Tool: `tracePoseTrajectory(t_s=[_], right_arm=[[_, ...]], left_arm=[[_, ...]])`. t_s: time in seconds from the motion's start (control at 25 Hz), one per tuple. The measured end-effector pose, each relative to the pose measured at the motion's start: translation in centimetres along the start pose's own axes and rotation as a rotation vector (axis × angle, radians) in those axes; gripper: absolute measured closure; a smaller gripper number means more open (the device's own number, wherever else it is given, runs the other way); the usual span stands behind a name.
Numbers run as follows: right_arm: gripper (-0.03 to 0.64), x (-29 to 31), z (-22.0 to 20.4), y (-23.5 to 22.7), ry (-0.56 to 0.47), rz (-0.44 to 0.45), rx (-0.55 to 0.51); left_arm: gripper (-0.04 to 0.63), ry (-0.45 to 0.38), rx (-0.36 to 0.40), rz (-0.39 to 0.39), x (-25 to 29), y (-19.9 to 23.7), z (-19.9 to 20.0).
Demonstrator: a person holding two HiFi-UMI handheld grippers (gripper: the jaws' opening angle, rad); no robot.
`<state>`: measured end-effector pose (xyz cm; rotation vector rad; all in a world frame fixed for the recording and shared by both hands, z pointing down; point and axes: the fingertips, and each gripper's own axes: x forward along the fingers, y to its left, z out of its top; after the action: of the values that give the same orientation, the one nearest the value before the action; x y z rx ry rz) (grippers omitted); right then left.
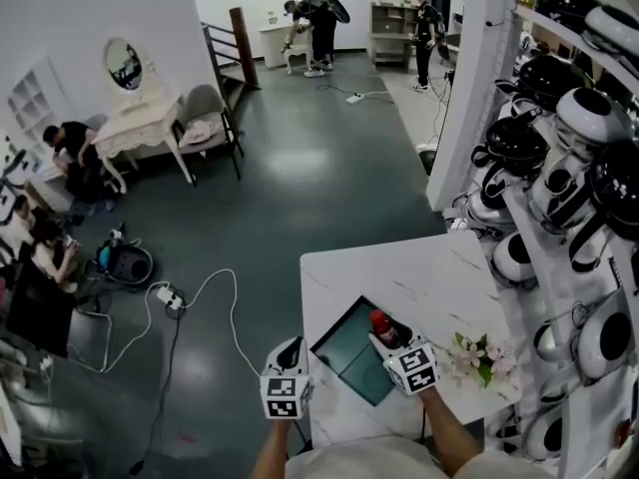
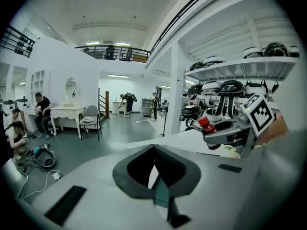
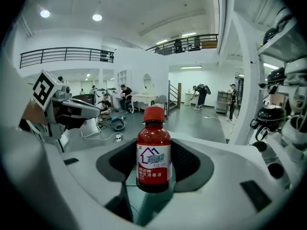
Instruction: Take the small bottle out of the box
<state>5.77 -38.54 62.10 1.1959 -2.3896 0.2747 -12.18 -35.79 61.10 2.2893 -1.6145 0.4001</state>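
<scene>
Above the box [image 1: 344,355], right gripper [image 3: 154,166] clamps the upright small bottle [image 3: 154,147]; left gripper [image 2: 153,152] sits closed, empty.

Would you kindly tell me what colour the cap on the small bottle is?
Red. The cap of the small bottle shows best in the right gripper view.

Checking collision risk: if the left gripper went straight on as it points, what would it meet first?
Likely the white marble-look tabletop, just beyond the tips of the left gripper, near the teal box; depth is unclear.
</scene>
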Motion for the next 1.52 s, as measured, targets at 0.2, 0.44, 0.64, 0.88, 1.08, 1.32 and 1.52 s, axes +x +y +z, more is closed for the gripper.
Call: tracePoseTrajectory(t_s=[0.2,0.44,0.64,0.88,1.08,1.32,1.52], right_arm=[[0.382,-2.9,1.2,-0.7,-0.052,-0.036,-0.011],[0.382,-6.2,2.7,-1.7,-0.105,-0.069,-0.021],[0.382,-7.8,3.6,-2.6,-0.137,-0.090,-0.024],[0.382,-9.3,4.5,-3.2,-0.175,-0.099,-0.030],[0.382,-10.1,4.1,-3.7,-0.188,-0.112,-0.023],[0.382,-10.4,4.2,-3.9,-0.197,-0.121,-0.014],[0.382,-10.1,4.4,-3.7,-0.203,-0.119,-0.025]], left_arm=[[0.577,-0.030,0.013,0.007,-1.1,-1.1,1.5],[0.577,-0.087,0.039,0.003,-2.0,-3.0,3.9],[0.577,-0.123,0.067,-0.001,-2.6,-4.3,5.7],[0.577,-0.156,0.062,0.007,-3.2,-5.1,7.1],[0.577,-0.168,0.070,0.015,-3.4,-5.3,7.5],[0.577,-0.174,0.079,0.019,-3.7,-5.4,7.7],[0.577,-0.180,0.080,0.030,-3.8,-5.1,7.7]])
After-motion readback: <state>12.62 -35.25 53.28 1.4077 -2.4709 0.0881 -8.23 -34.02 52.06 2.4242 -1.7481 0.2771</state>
